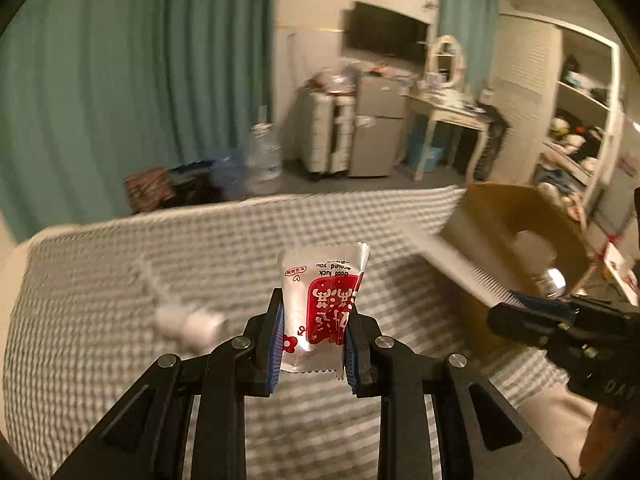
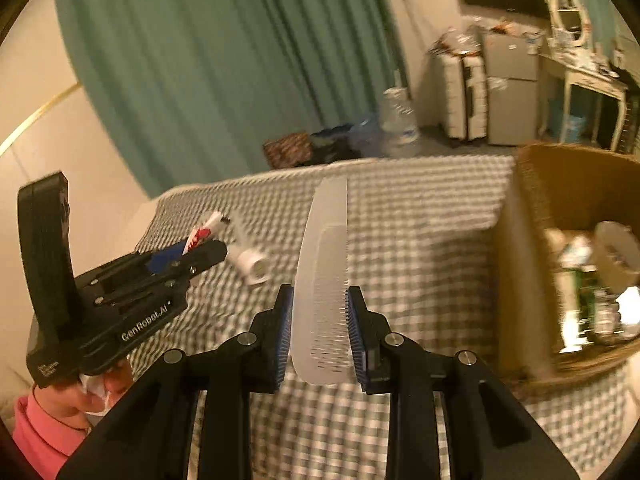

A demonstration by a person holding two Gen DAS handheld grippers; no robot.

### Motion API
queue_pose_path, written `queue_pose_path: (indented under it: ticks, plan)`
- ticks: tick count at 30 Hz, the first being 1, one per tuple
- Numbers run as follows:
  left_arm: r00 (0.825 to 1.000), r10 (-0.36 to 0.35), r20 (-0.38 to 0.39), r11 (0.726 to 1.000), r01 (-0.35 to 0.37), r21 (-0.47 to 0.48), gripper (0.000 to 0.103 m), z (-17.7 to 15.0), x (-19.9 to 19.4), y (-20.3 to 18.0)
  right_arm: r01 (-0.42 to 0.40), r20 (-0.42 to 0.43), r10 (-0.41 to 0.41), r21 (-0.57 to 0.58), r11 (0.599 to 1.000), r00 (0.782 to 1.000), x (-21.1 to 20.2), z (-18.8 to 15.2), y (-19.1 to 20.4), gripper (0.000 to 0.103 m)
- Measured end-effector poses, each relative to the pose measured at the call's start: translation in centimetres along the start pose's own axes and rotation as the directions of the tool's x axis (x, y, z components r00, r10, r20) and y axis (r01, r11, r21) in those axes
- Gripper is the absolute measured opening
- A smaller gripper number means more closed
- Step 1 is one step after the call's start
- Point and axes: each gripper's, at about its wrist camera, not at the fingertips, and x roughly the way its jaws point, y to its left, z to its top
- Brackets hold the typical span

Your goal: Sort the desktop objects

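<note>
Checked cloth [image 2: 420, 240] covers the table up to its far edge, open floor beyond; a cardboard box [image 2: 568, 208] stands at the right. Left gripper [image 1: 314, 340], tilted downward above the cloth, clamps a red-and-clear packet [image 1: 320, 304]. Right gripper [image 2: 320, 332], likewise tilted, clamps a white comb [image 2: 324, 264]. A white tube [image 2: 252, 264] lies between them.

Left hand-held gripper [image 2: 200, 254], left of the frame: black angular body with white "GenRobot.AI" lettering, small silver screws, blue finger pads. Right hand-held gripper [image 2: 320, 320], lower centre: black linkage arms, round silver pivot pins, ribbed blue pads. Pink sleeve [image 2: 38, 436], lower left corner.
</note>
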Motion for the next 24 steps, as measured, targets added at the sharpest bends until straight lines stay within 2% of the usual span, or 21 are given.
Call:
queue_pose_path:
  ticks: [1,2,3,9,12,14,19,20,21,22,23,24]
  plan:
    - [1.000,-0.013,0.009,1.000,0.013,0.019,0.025,0.8,0.2,-1.6,0.016,0.017,-0.016,0.007,1.000,1.000,-0.6,0.2,-0.6,0.026]
    - [0.999,-0.036,0.015,0.999,0.035,0.040,0.025,1.6,0.4,-3.2,0.034,0.034,-0.035,0.018,0.999,0.999,-1.7,0.6,-1.9,0.013]
    - [0.997,-0.070,0.019,0.995,0.069,0.067,0.025,2.6,0.8,-5.3,0.042,0.041,-0.043,0.025,0.999,0.998,-2.0,1.3,-2.7,0.007]
    - [0.979,-0.205,-0.010,0.966,0.204,0.156,0.025,5.8,4.2,-15.1,0.172,0.068,-0.178,0.083,0.982,0.982,-6.5,2.6,-9.6,0.004]
    - [0.967,-0.252,-0.034,0.951,0.254,0.178,0.025,6.5,5.9,-18.6,0.175,0.070,-0.189,0.165,0.971,0.980,-7.9,2.5,-13.9,0.004]
    - [0.962,-0.269,-0.051,0.942,0.274,0.195,0.025,6.5,6.7,-20.2,0.145,0.076,-0.161,0.181,0.973,0.984,-8.5,2.3,-15.7,0.005]
    - [0.957,-0.265,-0.116,0.935,0.285,0.213,0.026,5.9,9.3,-22.6,0.148,0.076,-0.171,0.248,0.957,0.982,-8.5,1.1,-18.8,0.005]
    - [0.958,-0.260,-0.124,0.937,0.281,0.208,0.032,5.7,9.8,-22.6,0.144,0.070,-0.169,0.267,0.953,0.983,-8.3,0.8,-19.6,0.006]
    - [0.962,-0.240,-0.131,0.944,0.263,0.201,0.046,5.5,10.3,-22.6,0.144,0.062,-0.168,0.287,0.947,0.984,-8.2,0.5,-20.2,0.013]
    - [0.964,-0.228,-0.136,0.947,0.252,0.199,0.054,5.1,10.5,-22.4,0.149,0.055,-0.174,0.306,0.940,0.983,-8.1,0.3,-20.7,0.018]
    - [0.967,-0.213,-0.137,0.951,0.238,0.197,0.070,4.9,10.7,-22.4,0.158,0.055,-0.184,0.317,0.935,0.981,-8.2,0.2,-21.0,0.030]
    - [0.972,-0.189,-0.139,0.957,0.214,0.198,0.082,4.7,10.8,-22.2,0.166,0.060,-0.195,0.324,0.931,0.979,-8.4,0.0,-21.2,0.041]
